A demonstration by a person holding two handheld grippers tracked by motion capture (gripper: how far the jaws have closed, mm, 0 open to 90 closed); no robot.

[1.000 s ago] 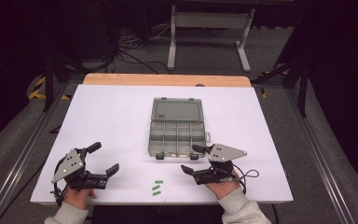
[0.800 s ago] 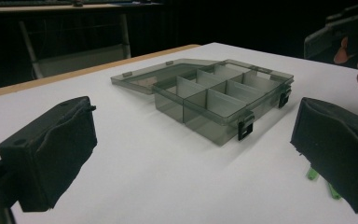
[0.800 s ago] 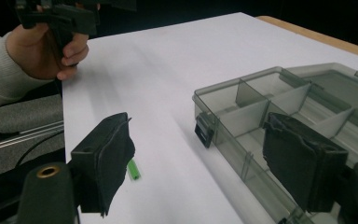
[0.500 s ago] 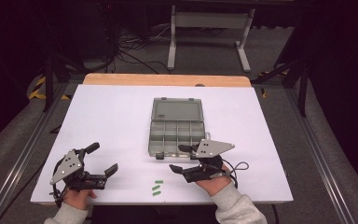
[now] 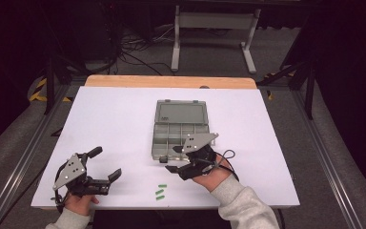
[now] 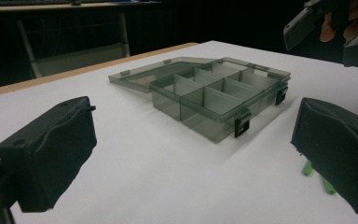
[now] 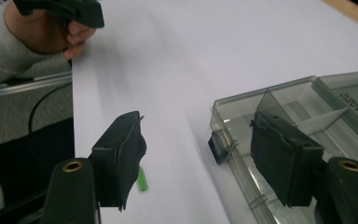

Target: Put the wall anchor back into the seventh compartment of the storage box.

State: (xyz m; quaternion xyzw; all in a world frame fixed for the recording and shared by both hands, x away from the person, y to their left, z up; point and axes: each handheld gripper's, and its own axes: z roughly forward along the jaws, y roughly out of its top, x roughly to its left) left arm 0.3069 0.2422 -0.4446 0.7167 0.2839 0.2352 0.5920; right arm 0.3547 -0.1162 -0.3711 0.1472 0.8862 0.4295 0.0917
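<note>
In the high view, an open grey box [image 5: 180, 129] sits mid-table on the white table [image 5: 114, 119], three small green pieces [image 5: 160, 191] lie near the front edge, the left gripper [image 5: 106, 164] rests at the front left with jaws spread, and the right gripper [image 5: 171, 160] hovers by the box's front edge, jaws apart. In the left gripper view, its jaws stand wide and empty, the box [image 6: 214, 95] ahead and green pieces [image 6: 314, 175] beside the right jaw. In the right gripper view, its parted jaws straddle the box's front corner [image 7: 228, 135], one green piece [image 7: 141, 180] by the left jaw.
</note>
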